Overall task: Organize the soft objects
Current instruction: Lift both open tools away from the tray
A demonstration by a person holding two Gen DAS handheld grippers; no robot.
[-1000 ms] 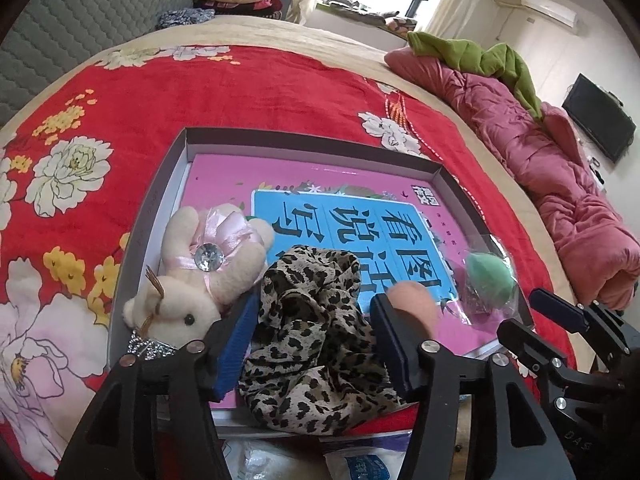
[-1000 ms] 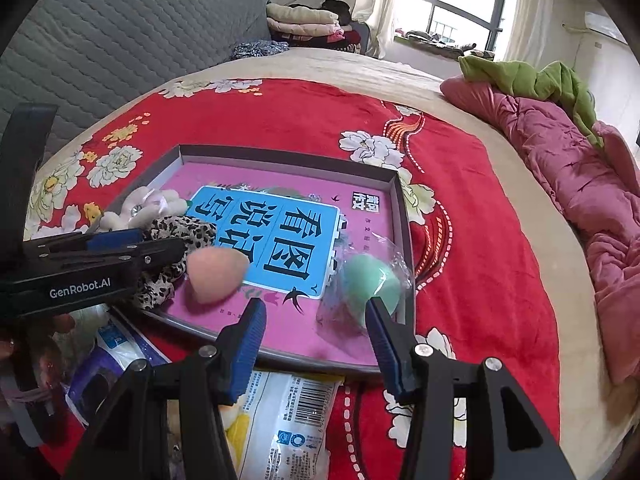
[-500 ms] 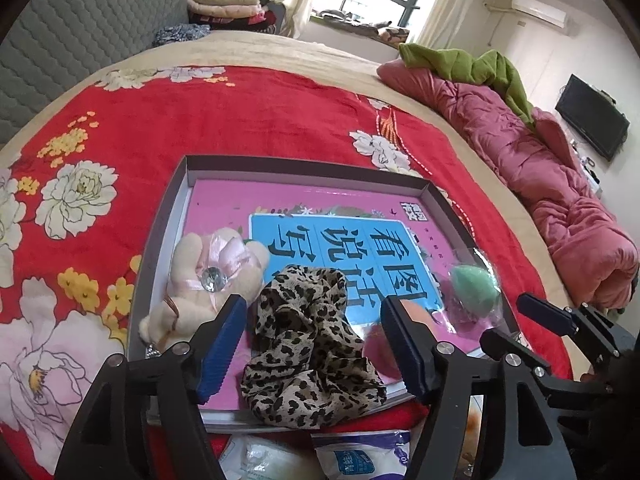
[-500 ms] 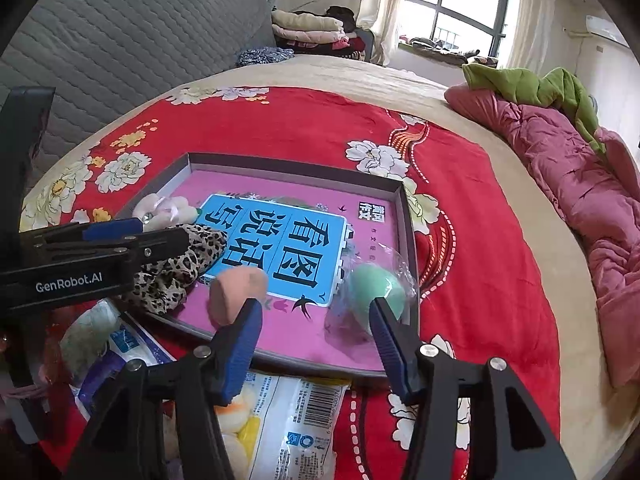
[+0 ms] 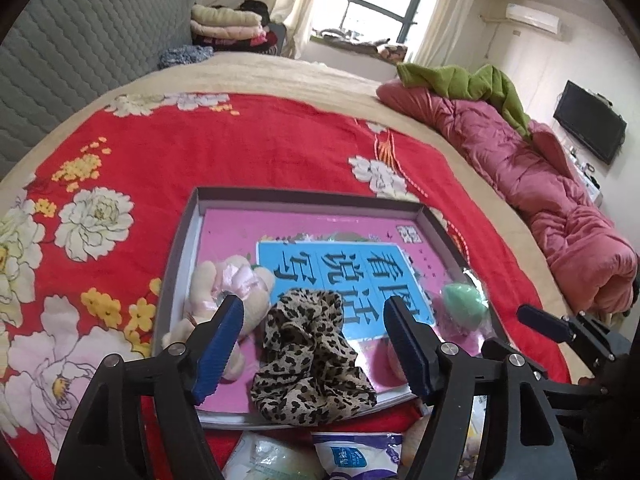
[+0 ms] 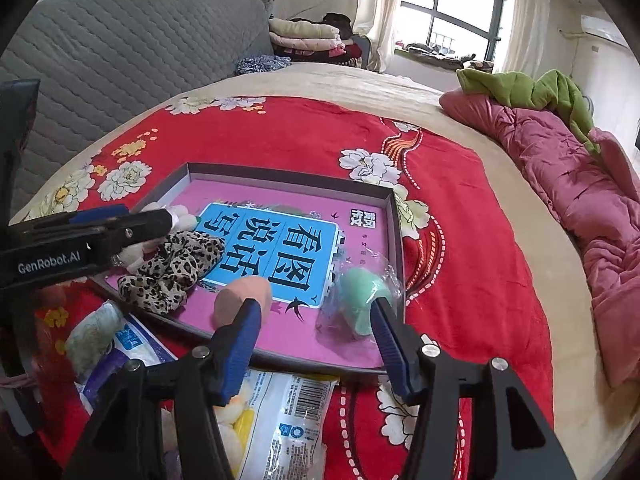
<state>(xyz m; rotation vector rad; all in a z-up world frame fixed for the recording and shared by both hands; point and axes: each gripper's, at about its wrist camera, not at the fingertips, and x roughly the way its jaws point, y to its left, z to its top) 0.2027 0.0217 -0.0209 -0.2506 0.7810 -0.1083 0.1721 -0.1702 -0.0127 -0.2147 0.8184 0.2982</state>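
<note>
Holding plush (image 5: pixel 224 304), scrunchie (image 5: pixel 308 356), two sponges (image 6: pixel 242 294): tray (image 5: pixel 304 196).

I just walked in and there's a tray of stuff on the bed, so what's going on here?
A person with a gripper in each hand is sorting soft things into a shallow tray on the bed. The left gripper has just been opening, and the leopard-print cloth lies free in the tray beside a plush toy. The right gripper stands open, gripping nothing, near a pink sponge and a bagged green sponge.
</note>
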